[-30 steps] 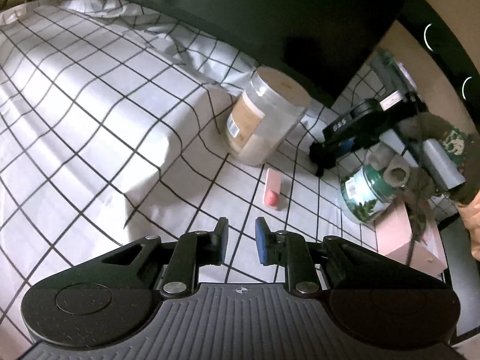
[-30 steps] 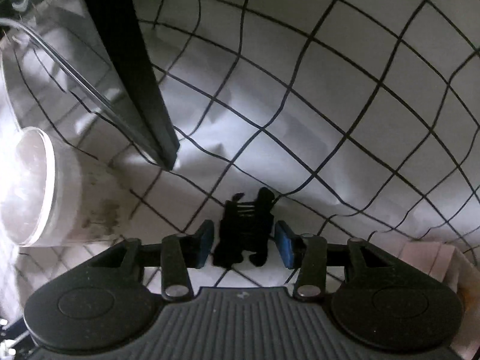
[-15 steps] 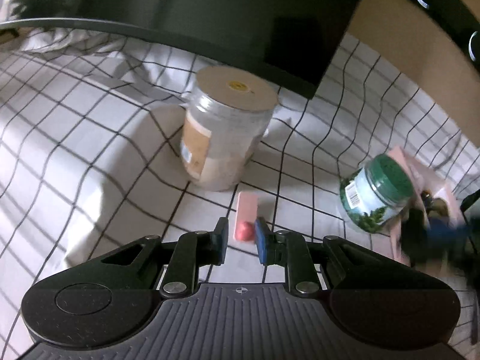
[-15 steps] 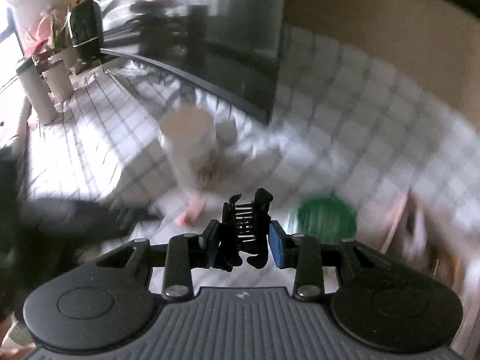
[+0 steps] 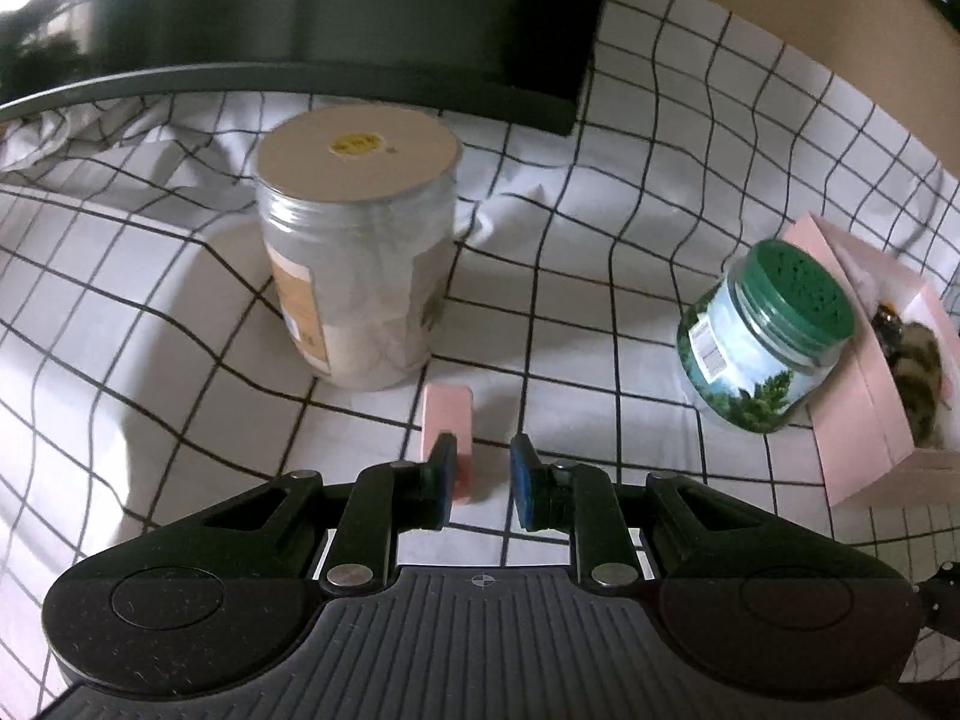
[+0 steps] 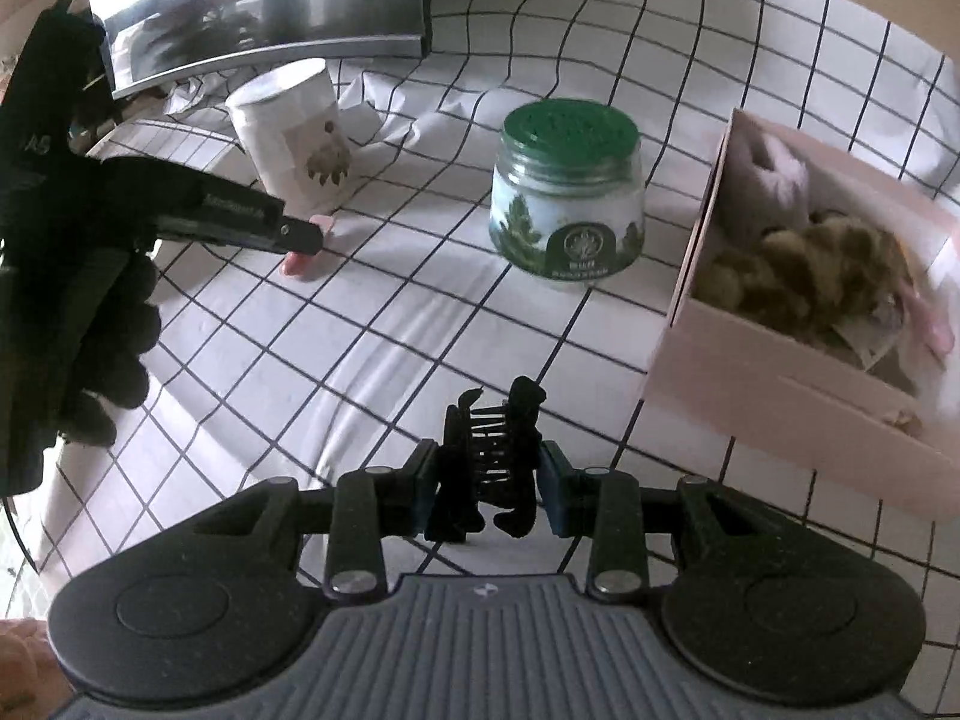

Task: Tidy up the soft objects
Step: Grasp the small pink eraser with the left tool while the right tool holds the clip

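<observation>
My right gripper point(image 6: 489, 489) is shut on a black claw hair clip point(image 6: 489, 462) and holds it above the checked cloth, left of a pink box point(image 6: 774, 384) with plush toys point(image 6: 804, 264) in it. My left gripper point(image 5: 480, 477) is open, its fingers on either side of the near end of a small pink block point(image 5: 449, 420) lying on the cloth. In the right wrist view the left gripper point(image 6: 300, 237) reaches that pink block point(image 6: 297, 264) from the left.
A large clear jar with a tan lid point(image 5: 354, 246) stands just behind the pink block. A green-lidded glass jar point(image 5: 762, 342) stands beside the pink box point(image 5: 864, 420). A dark monitor point(image 5: 336, 18) sits at the back.
My right gripper lifted the hair clip off the cloth and swung it towards the pink box. My left gripper moved forward onto the pink block.
</observation>
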### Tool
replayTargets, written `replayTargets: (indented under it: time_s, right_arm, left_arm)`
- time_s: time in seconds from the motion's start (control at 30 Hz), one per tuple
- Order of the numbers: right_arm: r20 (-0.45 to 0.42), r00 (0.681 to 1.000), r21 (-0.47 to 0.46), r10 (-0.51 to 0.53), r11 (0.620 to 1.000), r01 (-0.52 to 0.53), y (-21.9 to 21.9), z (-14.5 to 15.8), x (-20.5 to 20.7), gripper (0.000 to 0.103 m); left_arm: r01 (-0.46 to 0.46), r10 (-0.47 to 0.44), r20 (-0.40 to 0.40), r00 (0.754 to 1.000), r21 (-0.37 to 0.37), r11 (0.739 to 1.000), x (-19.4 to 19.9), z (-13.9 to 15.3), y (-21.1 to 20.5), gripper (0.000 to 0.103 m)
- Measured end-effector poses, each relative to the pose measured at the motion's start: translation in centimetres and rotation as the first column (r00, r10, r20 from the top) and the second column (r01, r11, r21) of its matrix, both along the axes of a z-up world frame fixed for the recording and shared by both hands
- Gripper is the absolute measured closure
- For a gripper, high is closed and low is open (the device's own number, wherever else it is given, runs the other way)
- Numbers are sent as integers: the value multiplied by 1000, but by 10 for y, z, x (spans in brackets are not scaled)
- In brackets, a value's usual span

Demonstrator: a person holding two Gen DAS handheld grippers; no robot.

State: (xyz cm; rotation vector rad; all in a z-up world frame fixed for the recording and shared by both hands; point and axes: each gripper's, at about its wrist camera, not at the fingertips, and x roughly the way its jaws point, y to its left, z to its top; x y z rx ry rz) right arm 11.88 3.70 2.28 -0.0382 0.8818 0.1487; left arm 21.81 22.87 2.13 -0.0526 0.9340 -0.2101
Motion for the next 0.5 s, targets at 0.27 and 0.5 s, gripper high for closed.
replayTargets:
  time_s: [0.27, 0.5]
  right_arm:
    - [-29, 999, 44, 32, 999, -31, 6, -11, -2, 52]
    - [-16, 998, 5, 65, 998, -64, 15, -14, -4, 41]
  left_arm:
    - [100, -100, -8, 995, 20, 995, -8, -9, -17, 78]
    - [95, -99, 116, 988, 37, 995, -26, 5, -11, 77]
